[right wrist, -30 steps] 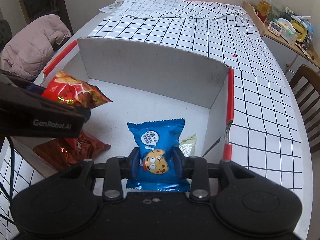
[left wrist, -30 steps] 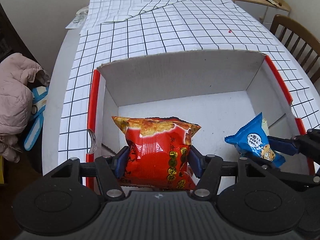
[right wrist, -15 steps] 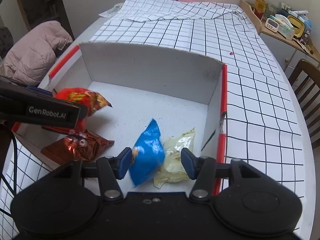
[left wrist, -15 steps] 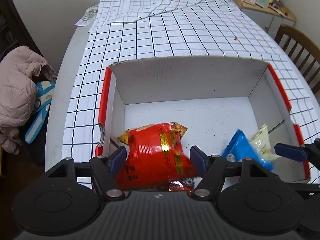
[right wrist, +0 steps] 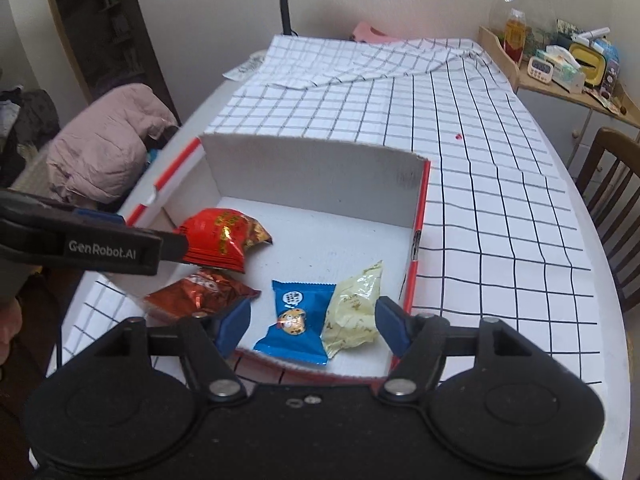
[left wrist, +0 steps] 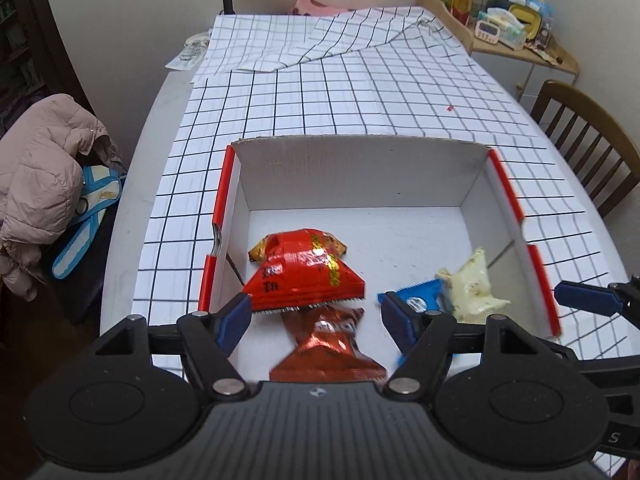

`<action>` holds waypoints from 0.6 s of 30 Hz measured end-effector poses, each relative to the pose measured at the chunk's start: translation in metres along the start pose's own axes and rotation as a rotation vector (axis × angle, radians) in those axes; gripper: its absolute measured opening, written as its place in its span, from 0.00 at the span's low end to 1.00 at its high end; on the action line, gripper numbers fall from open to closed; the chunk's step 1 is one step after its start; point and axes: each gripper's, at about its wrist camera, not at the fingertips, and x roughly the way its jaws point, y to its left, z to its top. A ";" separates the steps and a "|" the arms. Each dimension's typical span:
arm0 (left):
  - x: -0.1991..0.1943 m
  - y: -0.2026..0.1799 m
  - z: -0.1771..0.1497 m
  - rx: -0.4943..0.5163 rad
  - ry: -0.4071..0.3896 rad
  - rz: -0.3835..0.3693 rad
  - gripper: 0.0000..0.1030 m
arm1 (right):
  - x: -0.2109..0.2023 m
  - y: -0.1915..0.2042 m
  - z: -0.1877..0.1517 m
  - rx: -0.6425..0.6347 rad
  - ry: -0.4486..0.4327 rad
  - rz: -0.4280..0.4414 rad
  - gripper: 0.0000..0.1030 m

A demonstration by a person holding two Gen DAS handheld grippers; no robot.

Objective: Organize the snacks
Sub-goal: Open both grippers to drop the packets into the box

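Observation:
A white cardboard box (left wrist: 360, 172) with red edges sits on the checked tablecloth; it also shows in the right wrist view (right wrist: 316, 172). Inside lie a bright red snack bag (left wrist: 306, 274) (right wrist: 220, 242), a dark red foil bag (left wrist: 326, 344) (right wrist: 200, 294), a blue cookie packet (right wrist: 294, 322) (left wrist: 416, 294) and a pale yellow packet (right wrist: 354, 312) (left wrist: 470, 286). My left gripper (left wrist: 316, 320) is open and empty above the box's near left part. My right gripper (right wrist: 312, 324) is open and empty above the blue packet.
A pink jacket (left wrist: 36, 184) lies on a seat left of the table. A wooden chair (left wrist: 588, 140) stands at the right. A shelf with bottles and a timer (left wrist: 500, 28) is at the back right. A lamp stem (right wrist: 286, 4) rises at the table's far end.
Both grippers opened and pulled back and up. The bright red bag dropped from the left gripper into the box; the blue packet dropped from the right gripper beside the yellow packet.

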 end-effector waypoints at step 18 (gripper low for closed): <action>-0.085 -0.023 -0.057 -0.037 -0.106 -0.038 0.73 | -0.082 -0.001 -0.037 -0.047 -0.126 0.123 0.84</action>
